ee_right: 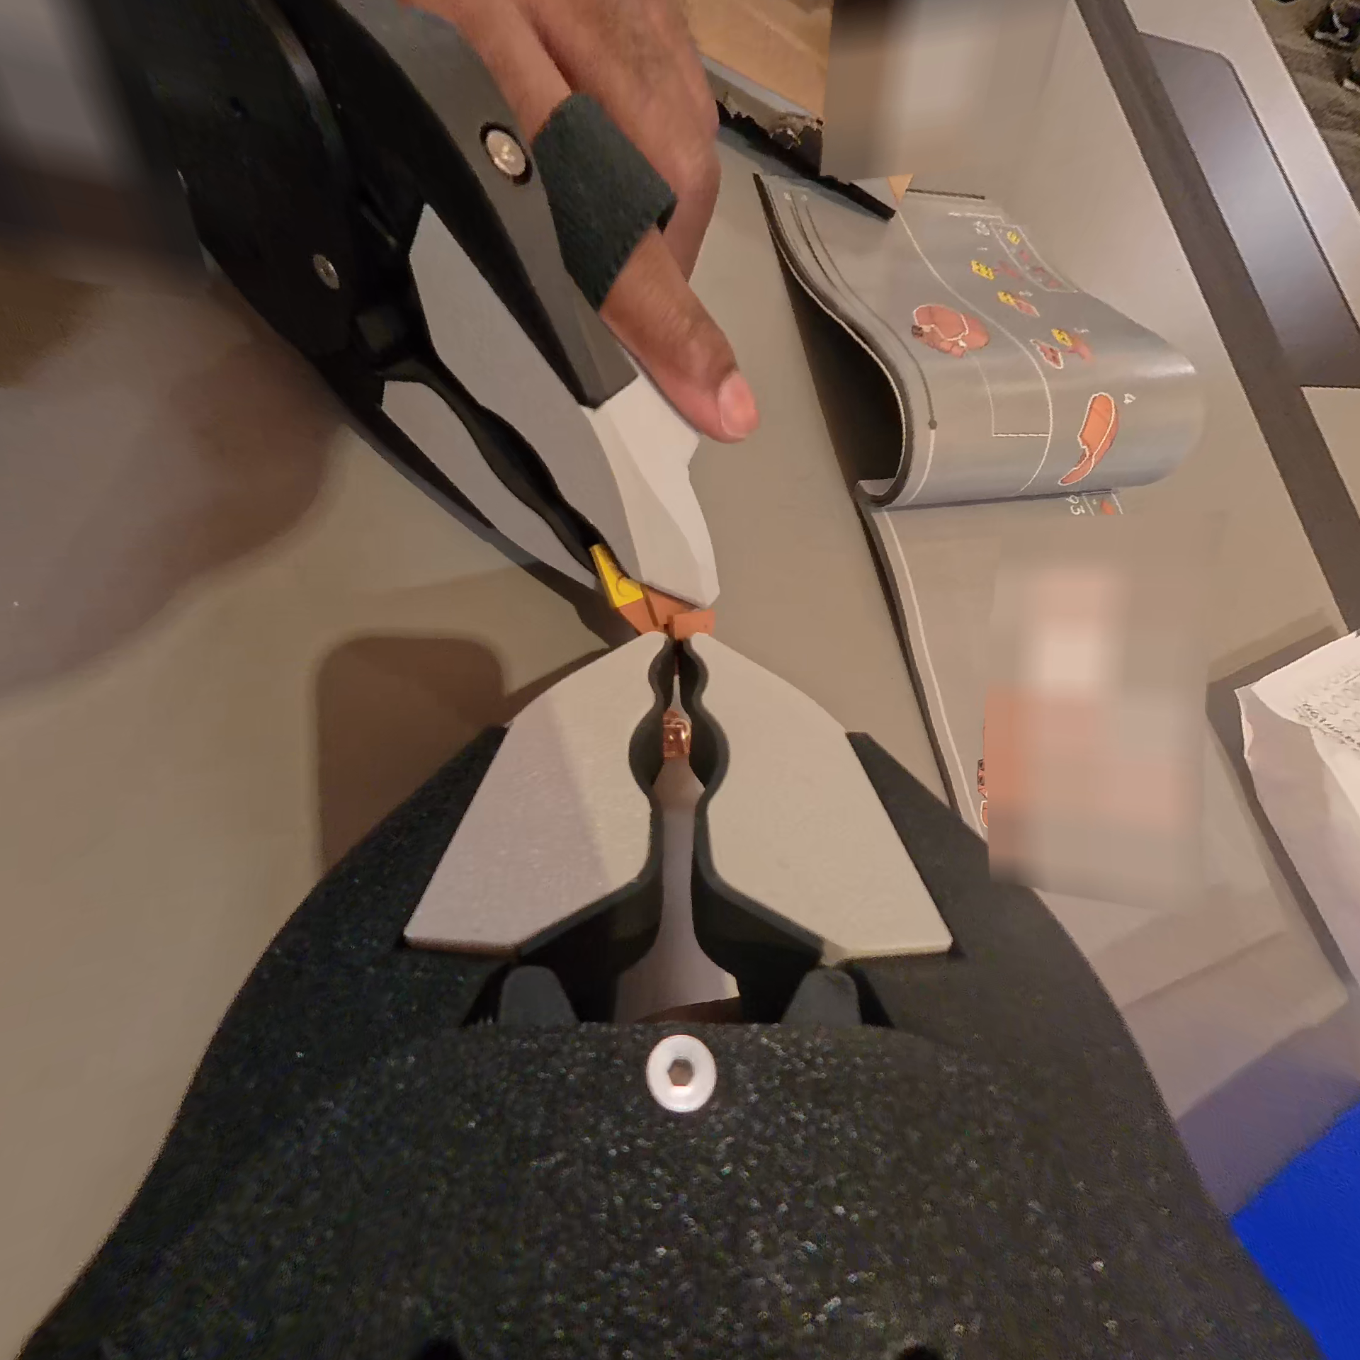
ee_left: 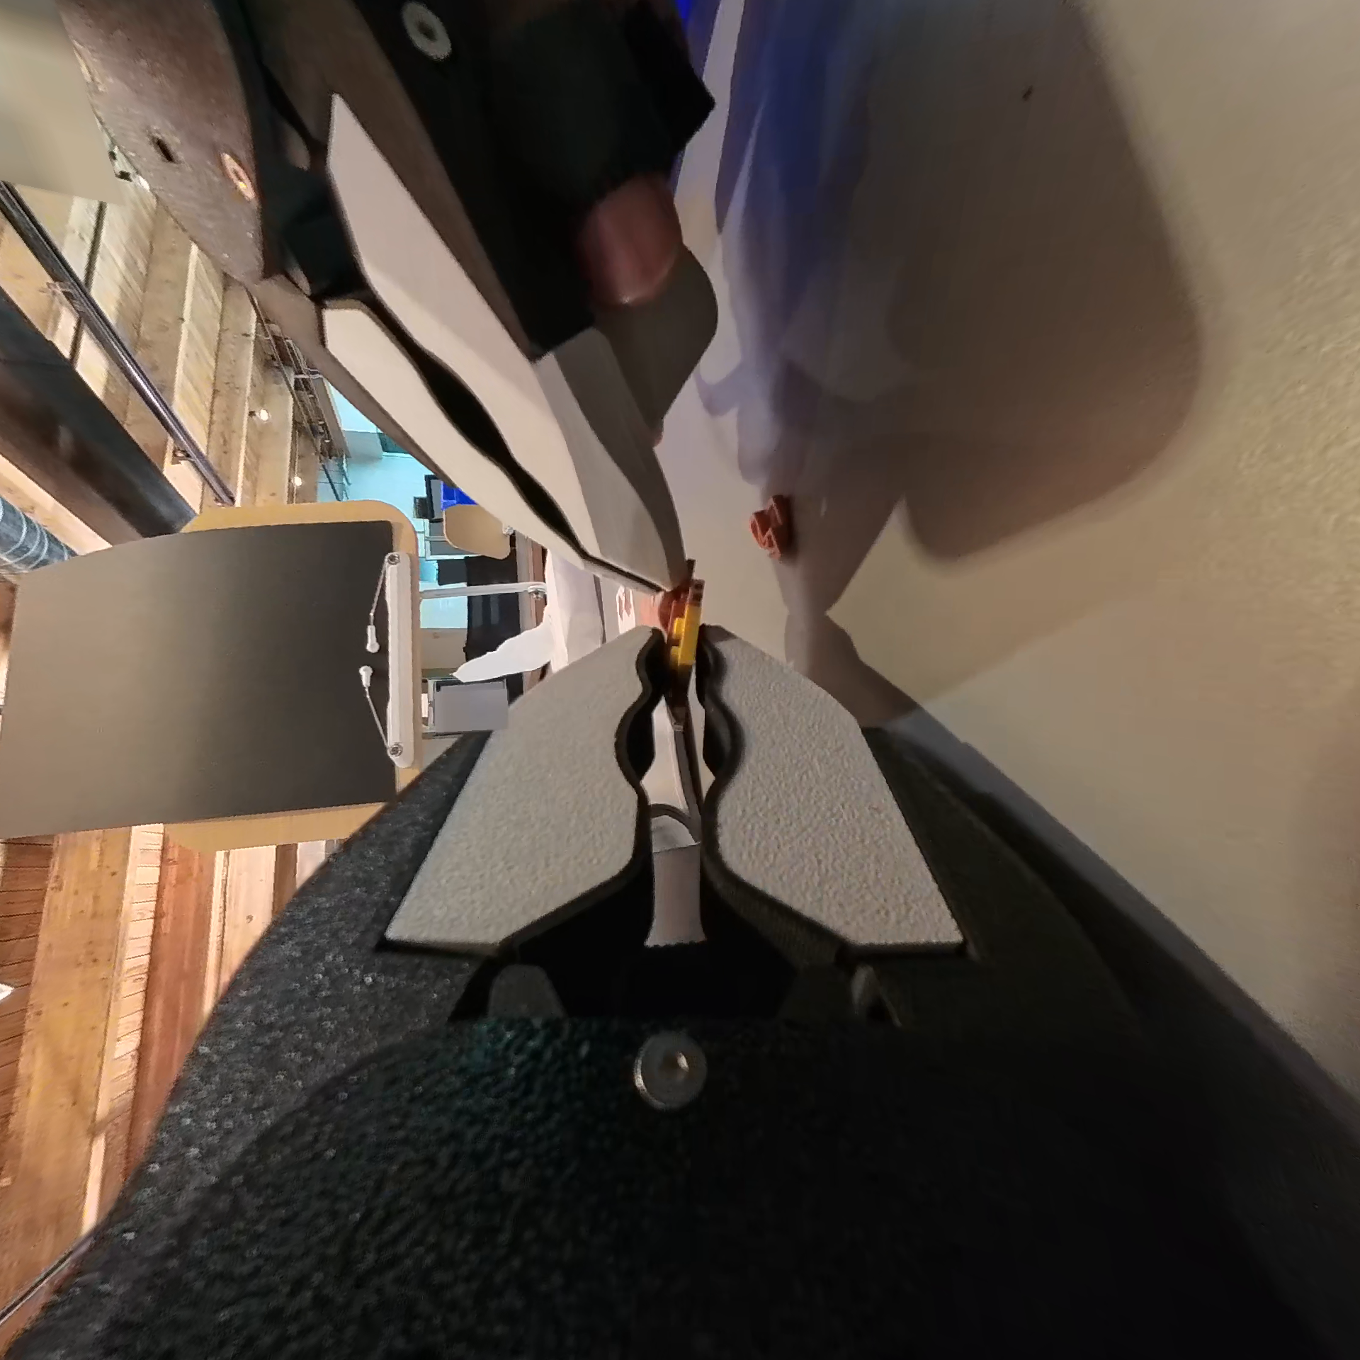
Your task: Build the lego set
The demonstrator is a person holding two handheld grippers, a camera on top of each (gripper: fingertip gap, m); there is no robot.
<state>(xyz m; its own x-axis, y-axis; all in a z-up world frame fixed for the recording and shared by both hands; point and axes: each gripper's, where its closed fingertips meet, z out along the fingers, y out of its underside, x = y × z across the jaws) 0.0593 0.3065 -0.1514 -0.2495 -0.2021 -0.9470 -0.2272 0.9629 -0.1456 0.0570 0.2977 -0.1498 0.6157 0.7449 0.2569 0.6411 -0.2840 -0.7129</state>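
My left gripper (ee_left: 681, 647) is shut on a small yellow brick (ee_left: 684, 639) that has an orange piece (ee_left: 671, 605) joined to its far end. The right wrist view shows the same gripper (ee_right: 625, 581) reaching in from the upper left with the yellow brick (ee_right: 609, 585). My right gripper (ee_right: 677, 646) is shut on a thin orange piece (ee_right: 693, 624) at its very tips, pressed against the orange end of the left gripper's assembly (ee_right: 647, 611). In the left wrist view, the right gripper's tip (ee_left: 681, 578) meets that assembly. Both are held above the beige table (ee_right: 221, 662).
An open instruction booklet (ee_right: 1030, 353) lies to the right, and a white paper (ee_right: 1310, 736) lies at the right edge. A loose orange brick (ee_left: 769, 526) sits on the table. A small copper-coloured piece (ee_right: 677, 736) shows through my right fingers. A person's hand (ee_right: 662, 309) holds the left gripper. Only a small space, under 4 cm, lies between the two pairs of fingers.
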